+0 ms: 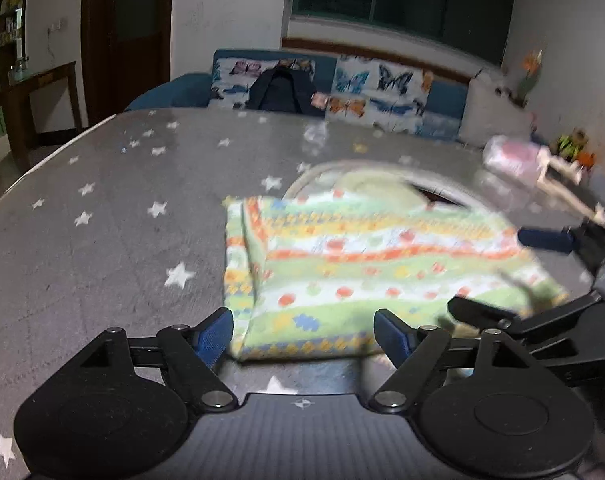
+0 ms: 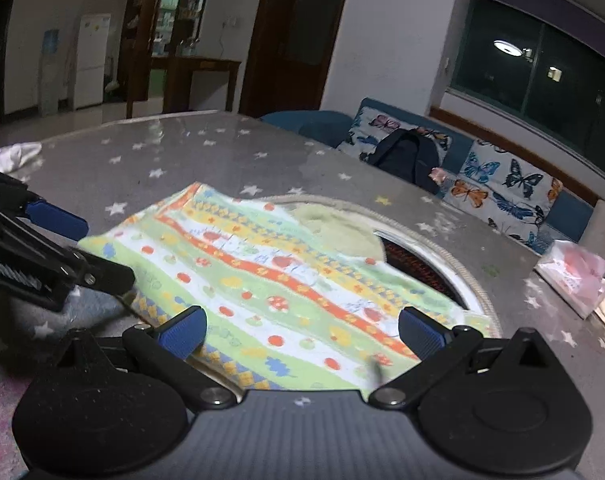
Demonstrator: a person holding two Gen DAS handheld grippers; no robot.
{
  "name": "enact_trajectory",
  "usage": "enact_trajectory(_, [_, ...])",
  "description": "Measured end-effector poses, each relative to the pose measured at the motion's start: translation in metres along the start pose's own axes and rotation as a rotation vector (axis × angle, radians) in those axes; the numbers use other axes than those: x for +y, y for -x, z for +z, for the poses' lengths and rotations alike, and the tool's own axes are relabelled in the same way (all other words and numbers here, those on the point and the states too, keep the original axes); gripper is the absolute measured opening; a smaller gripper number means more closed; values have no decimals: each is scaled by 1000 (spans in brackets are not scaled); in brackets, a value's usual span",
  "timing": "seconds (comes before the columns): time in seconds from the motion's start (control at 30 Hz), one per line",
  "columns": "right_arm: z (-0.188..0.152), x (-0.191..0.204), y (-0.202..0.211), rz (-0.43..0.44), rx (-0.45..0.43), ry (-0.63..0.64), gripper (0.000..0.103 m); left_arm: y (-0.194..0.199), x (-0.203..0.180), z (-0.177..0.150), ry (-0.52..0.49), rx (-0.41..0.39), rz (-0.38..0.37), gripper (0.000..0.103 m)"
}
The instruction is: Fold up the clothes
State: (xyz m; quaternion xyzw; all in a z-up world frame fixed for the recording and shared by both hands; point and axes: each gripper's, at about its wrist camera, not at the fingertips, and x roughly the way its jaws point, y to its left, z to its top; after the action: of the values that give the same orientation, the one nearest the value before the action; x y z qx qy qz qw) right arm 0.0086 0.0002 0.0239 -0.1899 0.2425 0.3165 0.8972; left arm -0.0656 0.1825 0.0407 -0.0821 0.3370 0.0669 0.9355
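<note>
On the star-print table, between two spread, empty grippers — left, right — striped garment, lying flat: light, limp knit, likely best pinched at a hem corner.

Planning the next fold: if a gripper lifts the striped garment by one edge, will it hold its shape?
Probably not. The striped garment lies limp with a doubled edge, so it would likely droop. It looks thin, likely light. Pushed, it may bunch on the star-print tablecloth.

Bare tabletop lies open left of the folded garment; a pink bag crowds the right.
</note>
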Motion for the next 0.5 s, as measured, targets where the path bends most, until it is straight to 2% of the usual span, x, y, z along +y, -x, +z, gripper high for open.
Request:
enact_trajectory(0.2, [-9,-19,-2,-48,33,-61,103,-6,-5,16,12,-33,6,79])
enact_trajectory(0.37, [-19,-28,-1,-73,67,-72,103,-29,-2,8,13,21,38,79])
enact_trajectory(0.5, [-24,-34,0,-59,100,-77,103,-30,2,6,19,24,40,80])
